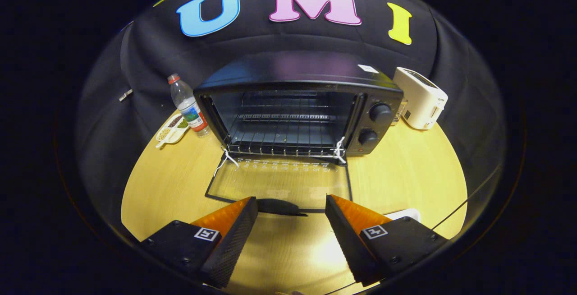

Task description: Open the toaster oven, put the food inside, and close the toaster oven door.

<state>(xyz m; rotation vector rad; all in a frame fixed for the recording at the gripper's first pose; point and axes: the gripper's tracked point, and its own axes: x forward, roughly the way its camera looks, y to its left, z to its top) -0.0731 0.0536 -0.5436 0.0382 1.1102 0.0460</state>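
A black toaster oven point(297, 110) stands on the wooden table point(405, 177), beyond my fingers. Its glass door point(279, 182) is folded down flat toward me, and the wire rack point(284, 144) inside is bare. The door's dark handle point(281, 207) lies just ahead of my fingertips, between them. My gripper point(291, 209) is open, its orange-and-black fingers point(234, 232) spread wide with nothing between them. A white plate edge point(405, 214) peeks out behind the right finger; what it holds is hidden.
A plastic water bottle point(188, 105) and a small divided dish of snacks point(172, 128) stand left of the oven. A white pop-up toaster point(421, 99) sits to its right. A thin cable point(469, 200) crosses the table's right edge.
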